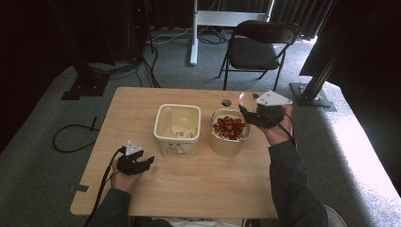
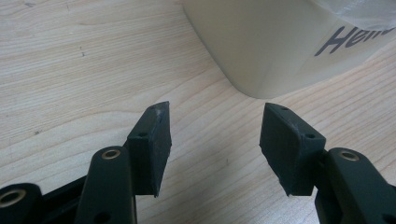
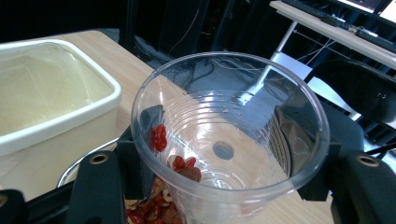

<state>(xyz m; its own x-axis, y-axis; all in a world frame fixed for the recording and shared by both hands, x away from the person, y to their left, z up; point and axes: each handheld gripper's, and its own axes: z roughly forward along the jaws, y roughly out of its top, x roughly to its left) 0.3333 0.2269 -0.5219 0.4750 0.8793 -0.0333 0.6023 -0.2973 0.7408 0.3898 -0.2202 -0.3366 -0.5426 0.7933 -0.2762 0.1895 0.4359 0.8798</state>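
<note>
Right tool (image 1: 251, 111), wooden table (image 1: 189, 184), grey carpet (image 1: 42, 142)

clear plastic cup (image 3: 229, 140) w/ red dried fruit bits (image 3: 159, 136); cream tub (image 1: 177, 128) w/ dark lettering, centre frame; light wood-grain table (image 1: 198, 184); black grippers.

Clear glossy plastic cup (image 3: 229, 140), ribbed; matt cream plastic tub (image 1: 177, 127); pale wood-grain bench (image 2: 70, 70), smooth.
</note>
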